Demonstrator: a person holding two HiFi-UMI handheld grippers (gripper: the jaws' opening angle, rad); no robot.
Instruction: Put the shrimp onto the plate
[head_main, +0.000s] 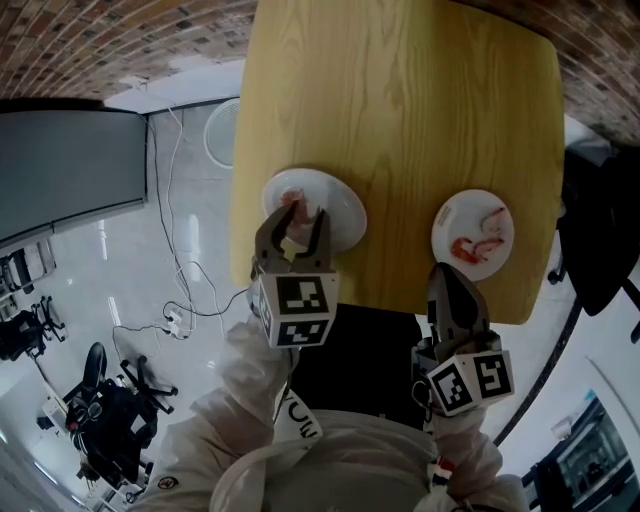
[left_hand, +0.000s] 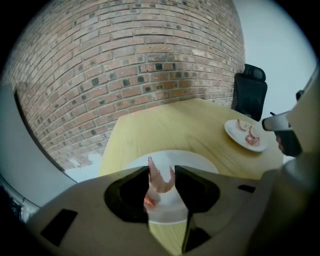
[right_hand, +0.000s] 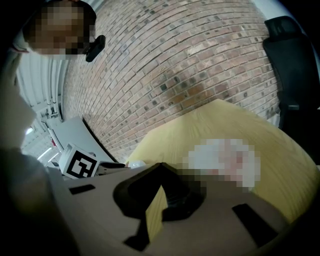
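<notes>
left gripper (left_hand: 161, 169) – jaws pinch a curled pink shrimp (left_hand: 160, 182) over the round white plate (left_hand: 192, 160) | right gripper (right_hand: 161, 167) – jaws pressed together, nearer the table's front edge | second white plate (head_main: 450, 218) bearing shrimps, well apart | pale yellow wooden table (head_main: 400, 100)

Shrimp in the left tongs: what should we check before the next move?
1. Pink shrimp sits between the left tongs, touching both tips: ok.
2. Left round white plate lies right under that shrimp: ok.
3. Shrimp lifted off that plate: cannot tell.
4. Right tongs closed, with nothing in them: ok.
5. Right round white plate has bare room beside its own shrimp: ok.
6. Right tongs kept off the right plate, at the near edge of the light wooden table: ok.
</notes>
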